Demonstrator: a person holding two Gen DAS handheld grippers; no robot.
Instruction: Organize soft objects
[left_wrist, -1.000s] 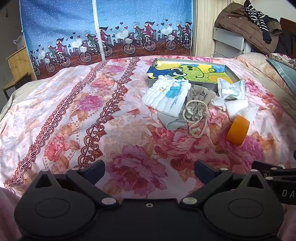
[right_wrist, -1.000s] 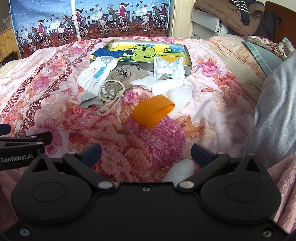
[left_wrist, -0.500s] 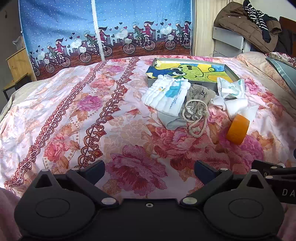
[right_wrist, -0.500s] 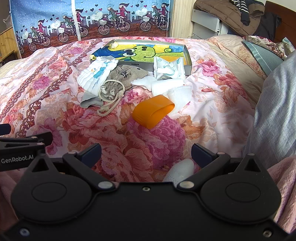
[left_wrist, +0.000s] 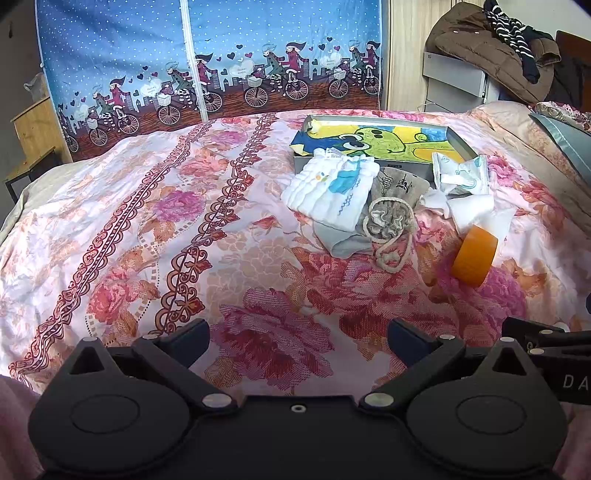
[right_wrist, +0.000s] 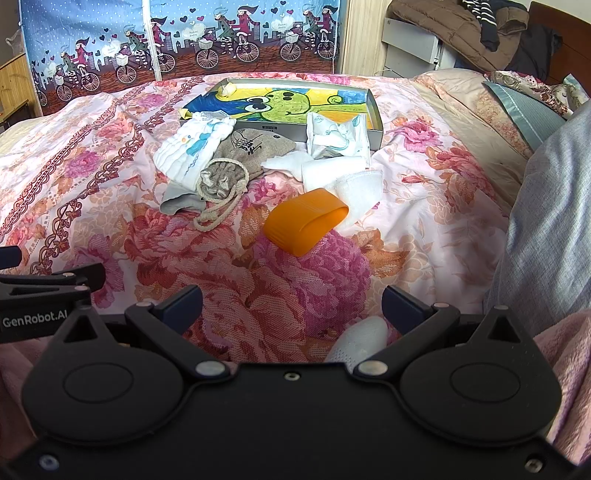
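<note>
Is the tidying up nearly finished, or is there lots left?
Nothing looks done yet. The tray holds no soft things. Both grippers, left and right, are open and empty. The white cloth, drawstring bag, packet and orange sleeve lie on the bed.

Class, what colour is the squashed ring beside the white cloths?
Orange; clearest in the right wrist view.
</note>
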